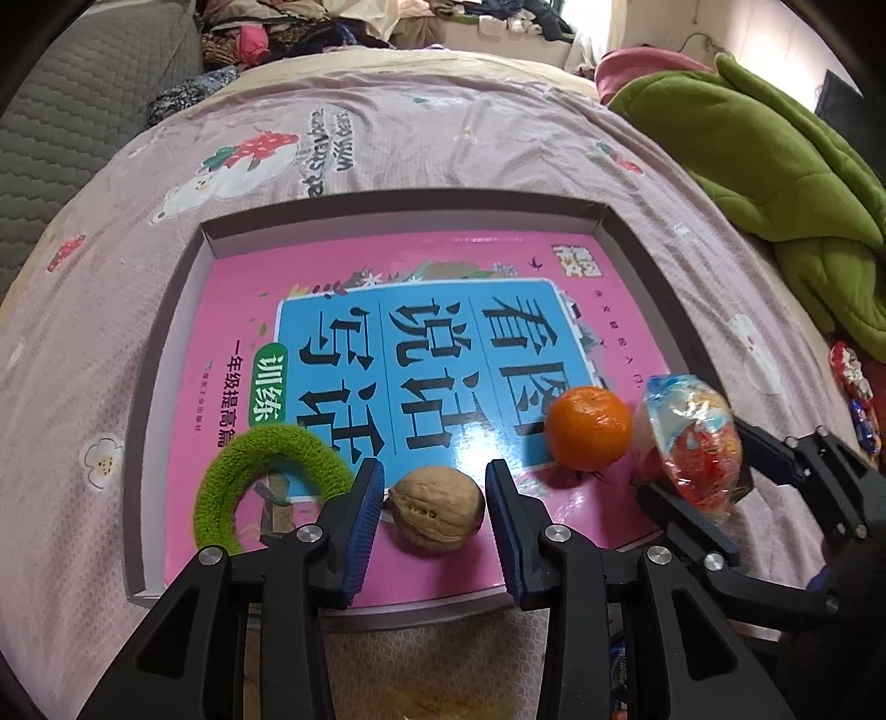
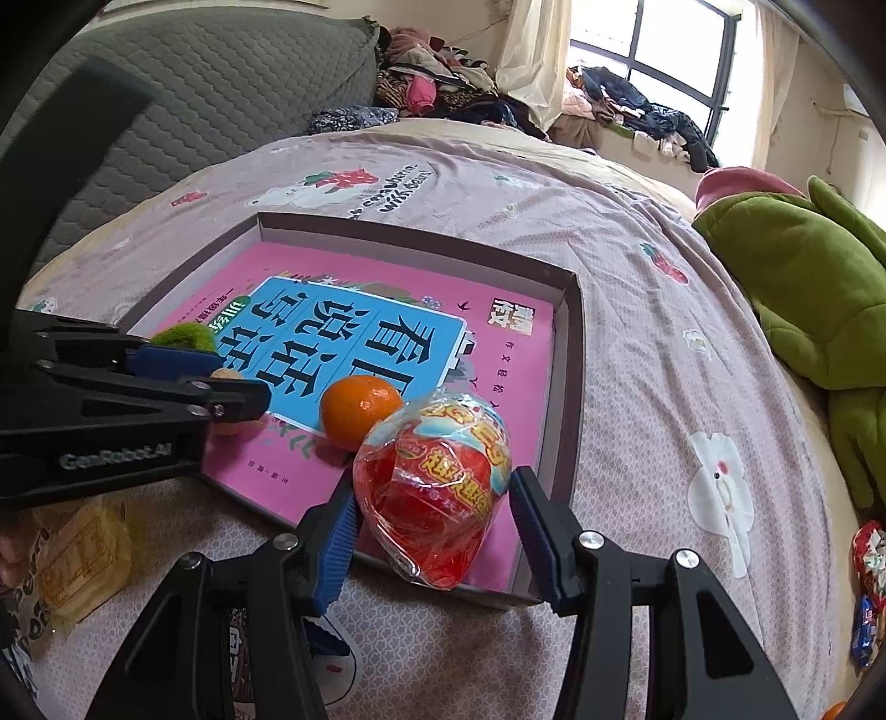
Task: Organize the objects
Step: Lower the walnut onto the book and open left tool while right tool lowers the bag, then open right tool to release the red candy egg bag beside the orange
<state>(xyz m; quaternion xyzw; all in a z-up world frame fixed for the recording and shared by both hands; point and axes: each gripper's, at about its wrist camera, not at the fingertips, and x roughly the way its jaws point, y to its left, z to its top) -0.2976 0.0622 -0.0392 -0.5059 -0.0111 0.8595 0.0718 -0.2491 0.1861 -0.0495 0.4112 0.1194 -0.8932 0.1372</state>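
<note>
Pink bedsheet [image 1: 421,138], perhaps bedroom clutter

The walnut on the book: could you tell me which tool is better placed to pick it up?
Left. The walnut lies between the open left tool, pads not touching it, while the right tool brackets a wrapped snack.

**Around the bed**

A pink bedsheet [image 1: 443,138] printed with strawberries, bears and flowers covers the bed. A green quilt [image 1: 775,166] is bunched at its right side, with a pink pillow [image 2: 742,183] just behind it. A grey quilted cover [image 2: 221,83] stands at the far left. Clothes [image 2: 443,72] lie heaped beyond the bed, more of them on the sill under the window [image 2: 664,50]. Small snack packets [image 2: 872,559] lie at the sheet's right edge, and a yellow packet [image 2: 83,559] lies at the near left.
</note>
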